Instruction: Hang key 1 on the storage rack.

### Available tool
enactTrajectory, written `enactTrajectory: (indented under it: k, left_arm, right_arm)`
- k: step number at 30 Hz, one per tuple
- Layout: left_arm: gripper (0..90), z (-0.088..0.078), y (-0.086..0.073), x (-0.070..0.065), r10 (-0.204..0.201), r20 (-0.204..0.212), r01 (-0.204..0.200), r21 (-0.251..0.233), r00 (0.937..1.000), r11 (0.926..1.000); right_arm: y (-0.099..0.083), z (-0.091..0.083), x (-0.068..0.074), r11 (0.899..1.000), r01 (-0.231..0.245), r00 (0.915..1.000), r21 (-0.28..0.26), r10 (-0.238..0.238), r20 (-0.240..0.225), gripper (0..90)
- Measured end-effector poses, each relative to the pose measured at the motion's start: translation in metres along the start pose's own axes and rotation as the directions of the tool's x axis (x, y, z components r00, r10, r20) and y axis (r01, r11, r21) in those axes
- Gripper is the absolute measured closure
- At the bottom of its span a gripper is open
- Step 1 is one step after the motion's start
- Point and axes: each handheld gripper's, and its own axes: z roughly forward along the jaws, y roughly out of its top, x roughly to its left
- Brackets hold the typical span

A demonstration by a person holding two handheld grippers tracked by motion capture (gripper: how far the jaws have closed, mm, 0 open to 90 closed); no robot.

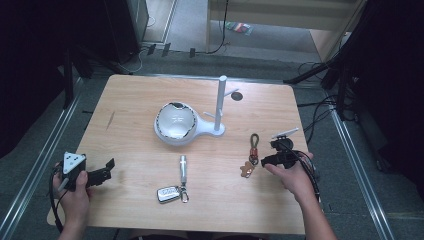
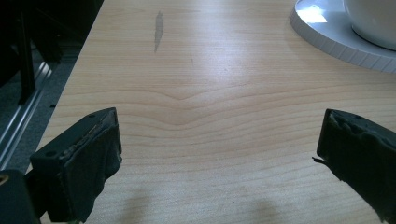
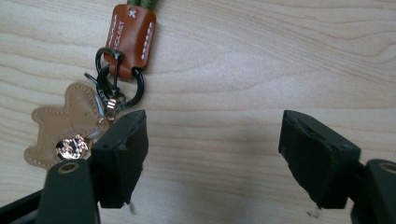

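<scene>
A keychain [image 1: 253,153] with a green cord loop, a brown leather tab [image 3: 130,32], black rings and a tan bear charm [image 3: 63,128] lies flat on the wooden table [image 1: 125,105], right of centre. My right gripper [image 1: 269,154] hovers just to its right. In the right gripper view that gripper [image 3: 212,140] is open over bare wood, with the charm beside one jaw. My left gripper [image 1: 107,170] rests near the table's front left corner. In its own view the left gripper [image 2: 219,140] is open, with nothing between the jaws.
A white stand [image 1: 175,125], with a round dish and an upright post with pegs [image 1: 220,100], sits mid-table; its rim [image 2: 336,39] is in the left gripper view. A car key fob [image 1: 168,193] with a silver cylinder [image 1: 183,169] lies front centre. Cables run across the floor around the table.
</scene>
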Motion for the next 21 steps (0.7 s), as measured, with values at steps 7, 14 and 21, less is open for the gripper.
enactTrajectory:
  k: [7, 14, 21]
  left_arm:
    - [0.1, 0.0, 0.0, 0.0, 0.003, 0.002, -0.003, 0.001, 1.0, 1.0]
    - [0.1, 0.0, 0.0, 0.0, -0.002, 0.0, 0.002, 0.0, 1.0, 1.0]
    - [0.1, 0.0, 0.0, 0.0, -0.008, -0.001, 0.008, -0.002, 1.0, 1.0]
  right_arm:
    - [0.01, 0.003, 0.007, 1.0, 0.021, 0.9995, 0.014, -0.021, -0.023, 30.2]
    - [0.019, 0.006, 0.017, 0.998, 0.051, 0.9979, 0.022, -0.05, -0.042, 32.0]
    - [0.028, 0.01, 0.024, 0.999, 0.047, 0.9979, 0.024, -0.046, -0.047, 34.8]
